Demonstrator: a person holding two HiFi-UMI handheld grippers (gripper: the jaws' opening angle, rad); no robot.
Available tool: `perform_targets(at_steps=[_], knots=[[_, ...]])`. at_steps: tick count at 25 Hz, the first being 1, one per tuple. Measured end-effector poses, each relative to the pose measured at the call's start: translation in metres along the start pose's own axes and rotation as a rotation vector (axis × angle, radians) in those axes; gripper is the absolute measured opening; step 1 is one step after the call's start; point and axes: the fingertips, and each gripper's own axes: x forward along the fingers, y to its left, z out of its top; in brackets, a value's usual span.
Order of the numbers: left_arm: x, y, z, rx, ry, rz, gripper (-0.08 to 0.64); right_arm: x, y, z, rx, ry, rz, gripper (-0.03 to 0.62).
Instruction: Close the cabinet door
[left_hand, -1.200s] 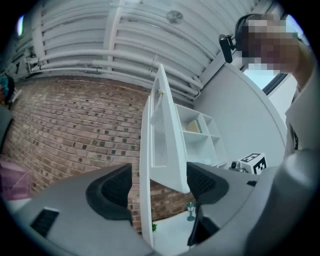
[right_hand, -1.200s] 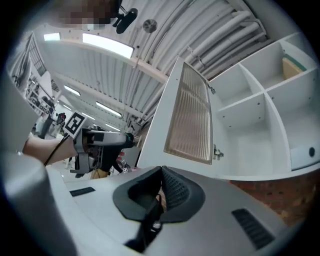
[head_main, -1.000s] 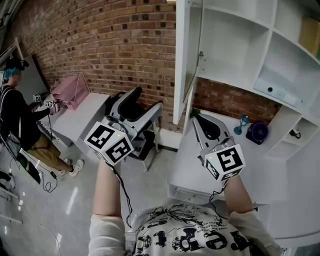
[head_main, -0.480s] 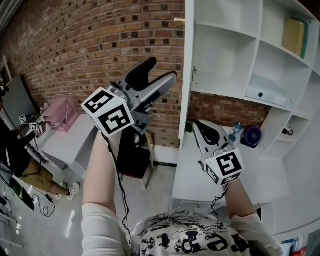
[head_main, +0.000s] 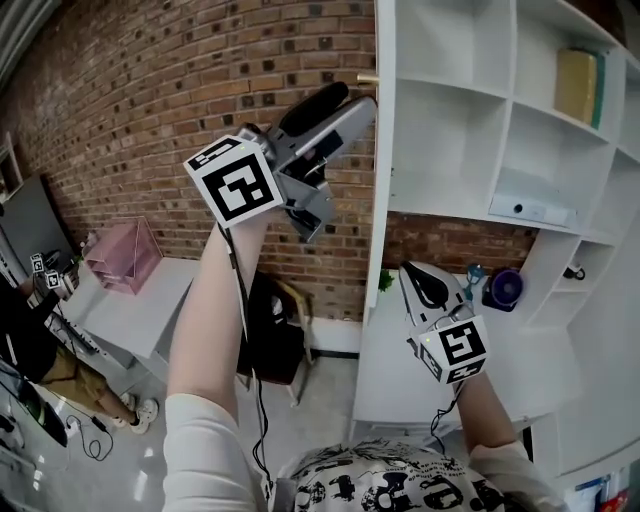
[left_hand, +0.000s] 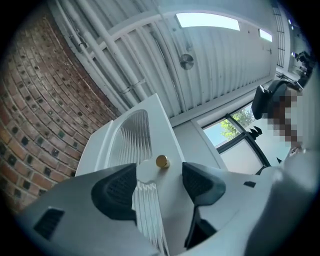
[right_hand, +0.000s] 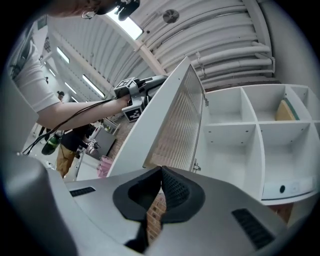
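The white cabinet door (head_main: 385, 150) with a ribbed glass panel stands open, edge-on in the head view, with a small gold knob (head_main: 367, 78) near its edge. My left gripper (head_main: 345, 105) is raised next to that knob. In the left gripper view the knob (left_hand: 162, 161) sits just beyond the gap between the black pads (left_hand: 116, 189), on the door (left_hand: 132, 132); the jaws are closing and touch nothing. My right gripper (head_main: 425, 285) hangs lower, over the desk, with its jaws shut and empty (right_hand: 161, 192). From there the door (right_hand: 172, 120) swings out from the shelves.
The open cabinet (head_main: 500, 130) holds a yellowish book (head_main: 567, 85) and a white device (head_main: 530, 208). A purple object (head_main: 503, 287) sits on the desk below. A brick wall (head_main: 150, 110) lies behind. A dark chair (head_main: 270, 330), a pink tray (head_main: 122, 255) and a seated person (head_main: 30, 340) are at the left.
My left gripper has risen from waist height up to the door's knob and tilted upward. The head view has tipped up. The right gripper has hardly moved.
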Motion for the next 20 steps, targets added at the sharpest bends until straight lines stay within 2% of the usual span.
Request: perform_targets(at_steps=[5,9,14,20], knots=[[0.007,0.012,0.008,-0.053,-0.032,0.017,0.252,-0.006,-0.010,-0.011,-0.017,0.023,-0.038,0.015],[0.016,0.009,0.008,-0.038,-0.010,-0.059,0.239,-0.008,-0.022,-0.015,-0.002,0.032,-0.056,0.015],[0.020,-0.008,0.012,-0.023,0.003,-0.144,0.097,-0.011,-0.030,-0.015,0.027,0.053,-0.065,0.015],[0.030,-0.011,0.009,-0.032,0.014,-0.134,0.092,-0.021,-0.036,-0.015,0.034,0.054,-0.058,0.015]])
